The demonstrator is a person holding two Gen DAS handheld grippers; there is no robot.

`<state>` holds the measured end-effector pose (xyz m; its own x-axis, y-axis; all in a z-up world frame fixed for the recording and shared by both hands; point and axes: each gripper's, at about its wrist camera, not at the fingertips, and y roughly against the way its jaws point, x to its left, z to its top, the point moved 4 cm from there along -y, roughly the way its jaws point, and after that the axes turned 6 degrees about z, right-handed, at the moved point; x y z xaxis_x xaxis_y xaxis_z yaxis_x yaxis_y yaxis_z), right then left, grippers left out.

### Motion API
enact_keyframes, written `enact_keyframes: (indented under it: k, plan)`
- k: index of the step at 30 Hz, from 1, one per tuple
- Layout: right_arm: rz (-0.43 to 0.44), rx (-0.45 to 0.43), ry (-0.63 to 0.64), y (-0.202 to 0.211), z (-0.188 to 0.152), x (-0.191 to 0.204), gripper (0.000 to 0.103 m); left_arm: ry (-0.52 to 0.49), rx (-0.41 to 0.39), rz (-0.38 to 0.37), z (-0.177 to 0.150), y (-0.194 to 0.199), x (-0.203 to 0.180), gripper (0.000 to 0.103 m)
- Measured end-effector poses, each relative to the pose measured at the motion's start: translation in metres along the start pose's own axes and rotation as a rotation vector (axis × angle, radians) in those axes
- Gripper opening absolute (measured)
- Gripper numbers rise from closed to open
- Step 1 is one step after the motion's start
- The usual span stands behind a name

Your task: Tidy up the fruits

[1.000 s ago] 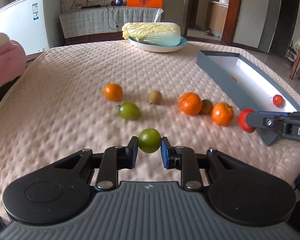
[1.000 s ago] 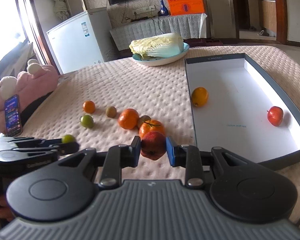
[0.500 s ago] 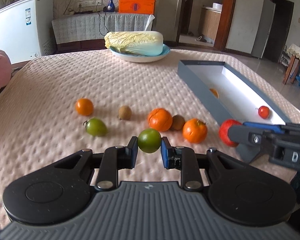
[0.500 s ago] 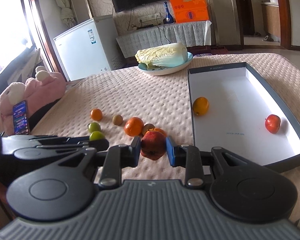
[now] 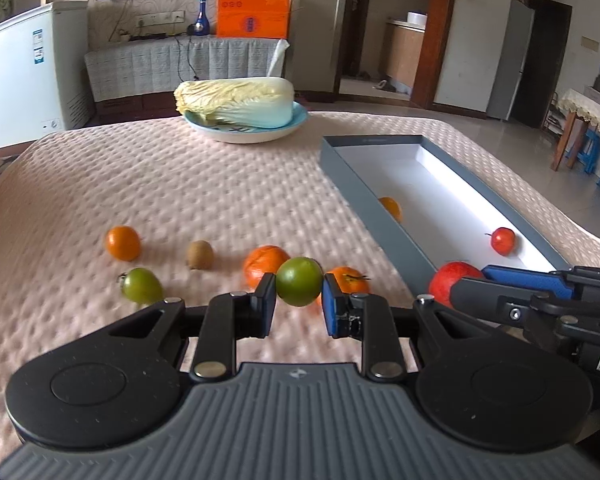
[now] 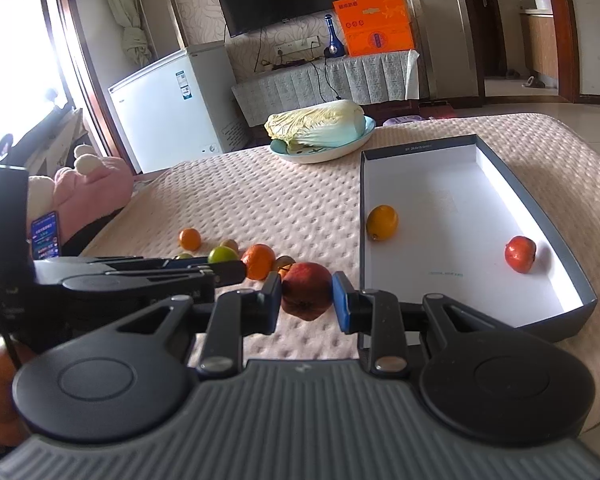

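Left gripper [image 5: 299,304] around green fruit [image 5: 299,287], right gripper [image 6: 307,302] around red fruit [image 6: 306,291]; labels unreadable.

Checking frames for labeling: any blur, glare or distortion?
Left wrist view: tabletop fruit is motion-smeared, the held green fruit sharp; fisheye bends the box. Right wrist view: sharper, window blown out, red fruit in the box casts a soft shadow.

Soft daylight fills both views. In the right wrist view a window [image 6: 16,60] at ten o'clock is blown out to white glare. Inside the grey box [image 6: 572,312] the white floor shines, and the red fruit [image 6: 520,254] casts a faint shadow toward three o'clock. Fisheye bending curves door frames and walls at the edges. The quilted cover [image 5: 220,184] looks slightly smeared with motion blur in the left wrist view.
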<state>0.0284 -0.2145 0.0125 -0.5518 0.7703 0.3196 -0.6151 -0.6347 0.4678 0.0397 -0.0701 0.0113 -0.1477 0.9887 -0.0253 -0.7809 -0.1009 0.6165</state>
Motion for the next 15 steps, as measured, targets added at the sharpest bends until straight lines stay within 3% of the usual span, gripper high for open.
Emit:
enact_keyframes:
  k: [15]
  plan:
    - [0.008,-0.017,-0.004,0.007,0.002,-0.002,0.031,-0.007,-0.002,-0.048,0.000,-0.003,-0.027,0.029]
